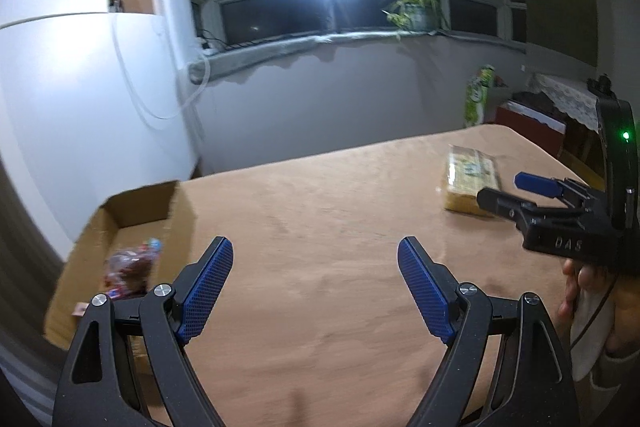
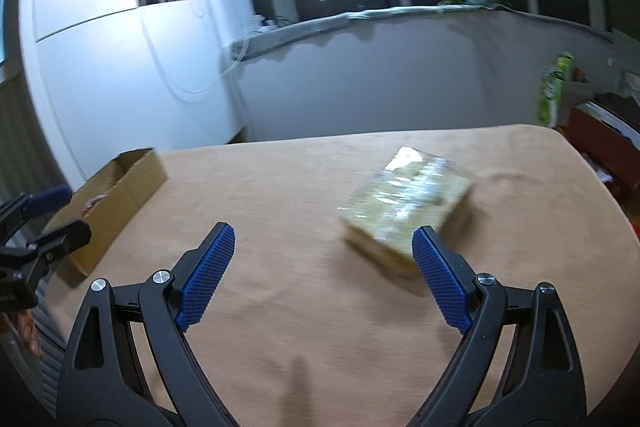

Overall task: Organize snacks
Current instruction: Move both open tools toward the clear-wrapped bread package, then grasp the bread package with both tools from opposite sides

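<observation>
Through the left wrist view, you are holding the left gripper (image 1: 315, 259) spread wide over the bare tan table (image 1: 320, 219), gripping nothing. Off to its left the cardboard box (image 1: 132, 211) is sitting at the table's edge, and one bag of snacks (image 1: 134, 265) — reddish, blurred — is already lying inside it, so part of the job looks done. Far across the table the wrapped yellow snack pack (image 1: 472, 179) is lying flat, well apart from the box. The right gripper (image 1: 500, 191) is showing at the right edge, pointing toward that pack with its fingers apart and nothing between them.

Through the right wrist view, you are aiming the right gripper (image 2: 324, 247) at the same snack pack (image 2: 404, 199), which is resting on the table (image 2: 280, 187) just ahead and slightly right of centre. The jaws are standing wide and released; the right fingertip (image 2: 430, 247) is overlapping the pack's near corner in the picture, though whether it is touching I cannot tell through the blur. The box (image 2: 120, 187) is lying well to the left, with the left gripper (image 2: 52, 215) near its front end.

What is left, as I judge it — closing on the pack and carrying it over into the box. No other loose snack is showing on the table.
</observation>
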A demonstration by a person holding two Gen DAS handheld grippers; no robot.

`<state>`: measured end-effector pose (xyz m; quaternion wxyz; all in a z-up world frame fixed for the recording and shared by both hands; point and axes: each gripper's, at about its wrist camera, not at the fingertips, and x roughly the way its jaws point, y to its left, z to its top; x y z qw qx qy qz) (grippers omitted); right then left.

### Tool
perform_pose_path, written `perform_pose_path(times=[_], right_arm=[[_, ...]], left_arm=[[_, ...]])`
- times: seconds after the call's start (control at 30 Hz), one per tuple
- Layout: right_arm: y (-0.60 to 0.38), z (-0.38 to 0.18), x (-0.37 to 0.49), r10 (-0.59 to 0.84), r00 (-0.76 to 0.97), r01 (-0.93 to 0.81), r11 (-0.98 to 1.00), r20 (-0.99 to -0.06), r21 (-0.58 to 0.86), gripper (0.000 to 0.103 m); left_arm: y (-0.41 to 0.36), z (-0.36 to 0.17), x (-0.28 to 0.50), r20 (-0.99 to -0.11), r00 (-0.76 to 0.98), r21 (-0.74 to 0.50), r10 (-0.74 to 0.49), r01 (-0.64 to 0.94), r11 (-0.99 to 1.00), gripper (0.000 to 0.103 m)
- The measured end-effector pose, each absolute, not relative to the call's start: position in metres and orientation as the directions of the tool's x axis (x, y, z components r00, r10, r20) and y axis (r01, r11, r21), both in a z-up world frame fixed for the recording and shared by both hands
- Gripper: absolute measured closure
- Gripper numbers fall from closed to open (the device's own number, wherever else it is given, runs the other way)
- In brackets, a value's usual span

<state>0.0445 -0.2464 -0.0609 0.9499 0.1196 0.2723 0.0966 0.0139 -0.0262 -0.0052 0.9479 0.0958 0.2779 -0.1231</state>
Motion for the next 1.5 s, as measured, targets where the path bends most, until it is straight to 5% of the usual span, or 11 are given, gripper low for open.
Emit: perform_pose_path(times=[0.3,0.8,1.0,1.17,1.5], right_arm=[[-0.313,-0.072,0.075,0.167,0.798,-0.006,0.963,-0.579,0.270,0.000],[-0.365,-0.121,0.184,0.450,0.616,-0.073,0.849,-0.646,0.523,0.000],[-0.348,-0.119,0.183,0.453,0.614,-0.134,0.867,-0.647,0.480,0.027],[-0.345,-0.115,0.173,0.438,0.628,-0.127,0.873,-0.643,0.470,0.032],[-0.303,-0.078,0.134,0.458,0.668,-0.188,0.866,-0.586,0.462,0.033]], left_arm=[[-0.085,-0.037,0.047,-0.647,0.654,-0.048,-0.392,0.478,0.877,0.018],[-0.194,-0.085,0.120,-0.760,0.413,-0.153,-0.502,0.637,0.756,0.018],[-0.196,-0.087,0.128,-0.759,0.380,-0.209,-0.529,0.626,0.751,0.015],[-0.186,-0.084,0.127,-0.738,0.372,-0.254,-0.563,0.620,0.743,0.023],[-0.139,-0.062,0.101,-0.674,0.472,-0.228,-0.568,0.599,0.768,0.023]])
